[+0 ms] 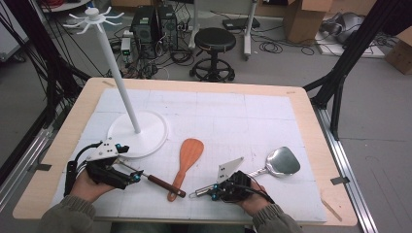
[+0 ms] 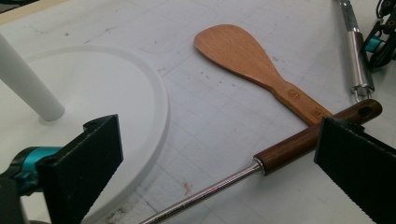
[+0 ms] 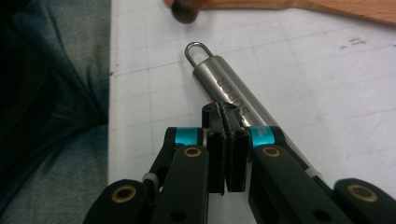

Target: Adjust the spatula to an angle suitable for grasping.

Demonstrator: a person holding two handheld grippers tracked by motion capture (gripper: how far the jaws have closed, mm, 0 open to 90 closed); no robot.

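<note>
High view above worktop (image 1: 301, 111) looking forward and down, gripper views close and low, all sharing wooden spatula (image 1: 187, 158), steel turner handle (image 3: 233, 93)

Light wood table (image 1: 311, 127) w/ a white gridded mat (image 1: 218, 116) over most of it. On the mat: round white base of a hook stand (image 1: 150, 130), orange-brown wooden rice paddle (image 1: 187, 158), steel spatula (image 1: 279, 162), dark-wood-handled metal utensil (image 1: 160, 184) touching the paddle's handle.

Grey floor (image 1: 272, 68); black round stool (image 1: 214, 41); cardboard boxes (image 1: 303, 17); tangled cables (image 1: 155, 63); black frame legs (image 1: 340, 77); wooden table (image 1: 311, 121).
</note>
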